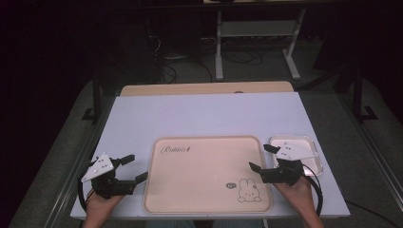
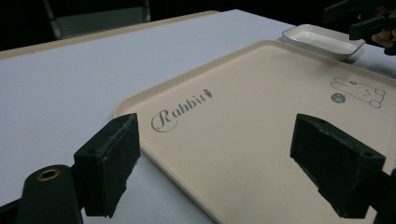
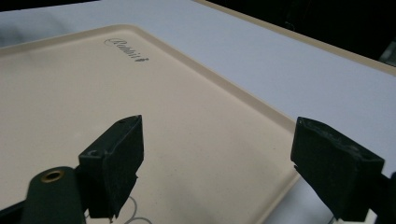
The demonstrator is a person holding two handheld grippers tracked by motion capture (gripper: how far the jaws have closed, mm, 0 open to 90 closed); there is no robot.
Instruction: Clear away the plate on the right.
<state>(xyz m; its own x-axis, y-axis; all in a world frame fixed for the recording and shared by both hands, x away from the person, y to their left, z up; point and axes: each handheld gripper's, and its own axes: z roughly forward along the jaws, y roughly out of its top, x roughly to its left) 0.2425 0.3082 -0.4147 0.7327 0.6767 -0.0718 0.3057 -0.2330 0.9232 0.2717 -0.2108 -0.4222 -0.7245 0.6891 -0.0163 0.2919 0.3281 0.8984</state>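
The flat beige plastic tray [image 1: 207, 174] printed with a rabbit lies at the near middle of the pale surface [image 1: 204, 114], between the left tool [image 1: 134, 167] and right tool [image 1: 257, 157], both released and empty. It looks stiff, light and slick, best pinched at its raised side rims. Open room lies beyond it, though a small white square dish [image 1: 309, 144] sits just beside its right far corner.

Lying centred on the table [image 1: 199, 114]: the tray [image 1: 204, 175]. Sitting just right of its far corner: the dish [image 1: 311, 142]. Flanking the tray: left gripper [image 1: 134, 167], right gripper [image 1: 260, 157].
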